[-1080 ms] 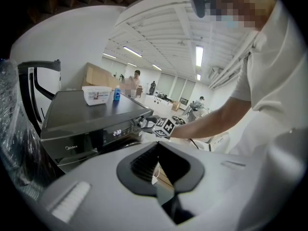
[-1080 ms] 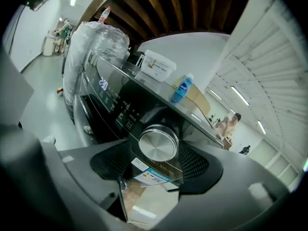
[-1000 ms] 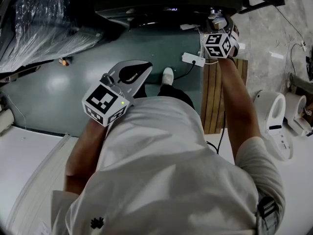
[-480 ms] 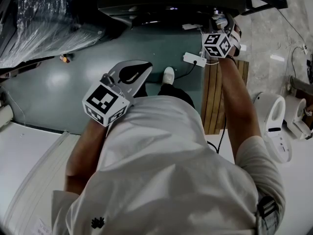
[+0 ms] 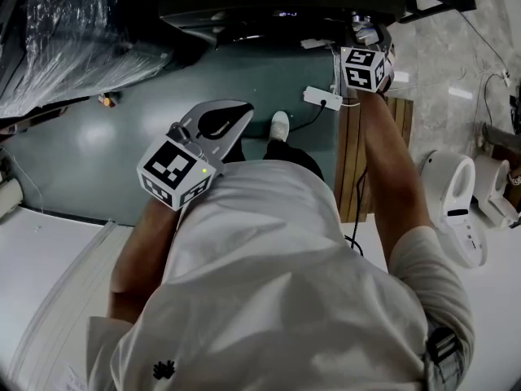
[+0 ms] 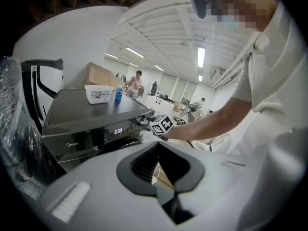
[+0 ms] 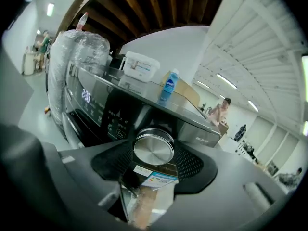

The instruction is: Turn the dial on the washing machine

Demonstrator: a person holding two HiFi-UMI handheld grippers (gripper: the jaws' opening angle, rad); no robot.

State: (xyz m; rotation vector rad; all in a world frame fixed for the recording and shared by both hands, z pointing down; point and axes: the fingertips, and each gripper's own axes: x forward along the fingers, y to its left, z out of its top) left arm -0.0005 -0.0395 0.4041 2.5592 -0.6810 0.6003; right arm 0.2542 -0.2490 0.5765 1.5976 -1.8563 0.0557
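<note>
Between right gripper (image 7: 154, 153) fingers (image 7: 195, 163) sits a round, brushed-silver dial (image 7: 154, 147).

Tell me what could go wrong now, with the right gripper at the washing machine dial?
1. The smooth metal dial sits between the right gripper's jaws; the pads could slip round it without turning it.
2. The blue bottle stands on the machine's top, above the dial; a bump might tip it.
3. A power strip lies on the floor near the person's foot: a possible trip.
</note>
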